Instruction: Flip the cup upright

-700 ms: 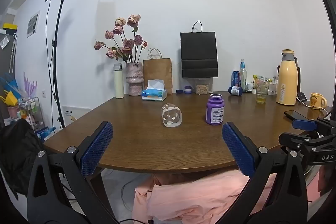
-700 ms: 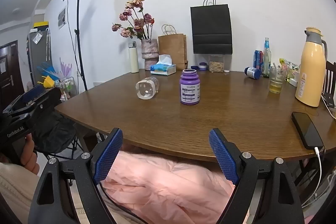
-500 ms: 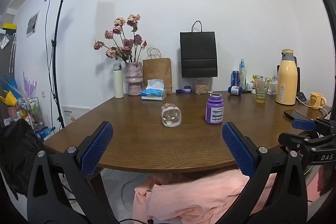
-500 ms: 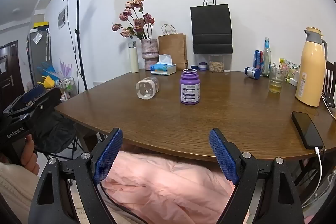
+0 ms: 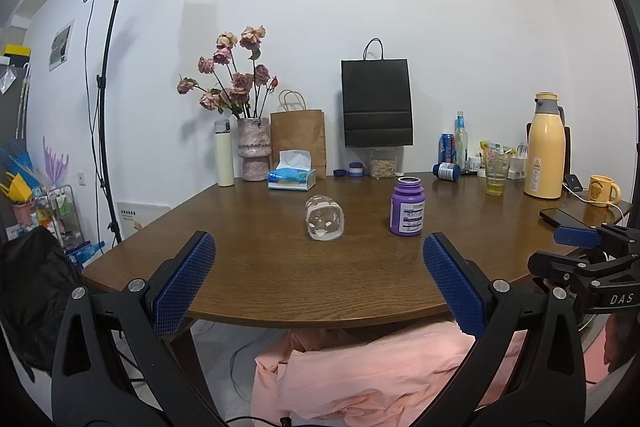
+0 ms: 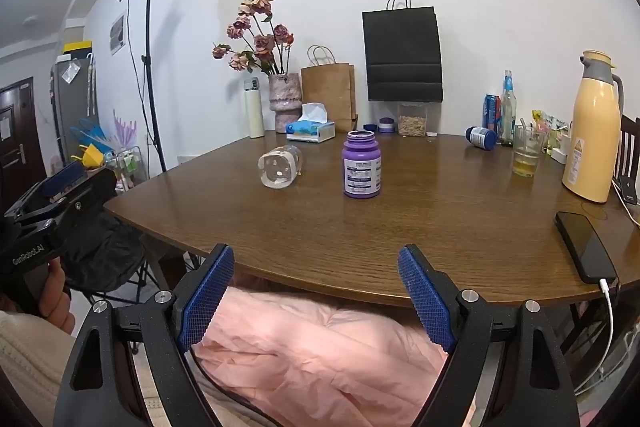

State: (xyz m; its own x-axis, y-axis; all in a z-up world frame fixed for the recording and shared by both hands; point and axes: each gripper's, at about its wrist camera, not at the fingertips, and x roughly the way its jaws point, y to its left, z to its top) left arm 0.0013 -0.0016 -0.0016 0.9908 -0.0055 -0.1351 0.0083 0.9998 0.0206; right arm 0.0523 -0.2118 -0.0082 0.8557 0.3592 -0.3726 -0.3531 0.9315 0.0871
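A clear glass cup (image 5: 325, 218) lies on its side in the middle of the brown wooden table (image 5: 280, 267), its thick base turned toward me. It also shows in the right wrist view (image 6: 280, 167), left of centre. My left gripper (image 5: 319, 279) is open and empty, held before the table's near edge, well short of the cup. My right gripper (image 6: 316, 293) is open and empty, also at the near edge. Each gripper shows at the edge of the other's view: the right one (image 5: 580, 247) and the left one (image 6: 60, 187).
A purple bottle (image 5: 407, 206) stands upright just right of the cup. A tissue box (image 5: 292, 177), vase of flowers (image 5: 253, 155), paper bags, yellow thermos (image 5: 545, 147), glass of liquid (image 5: 496, 175) and mug (image 5: 602, 190) line the back and right. A phone (image 6: 584, 247) lies at the right edge.
Both grippers have stayed open and nearly still. The left wrist view shifted very slightly. The cup has not moved.
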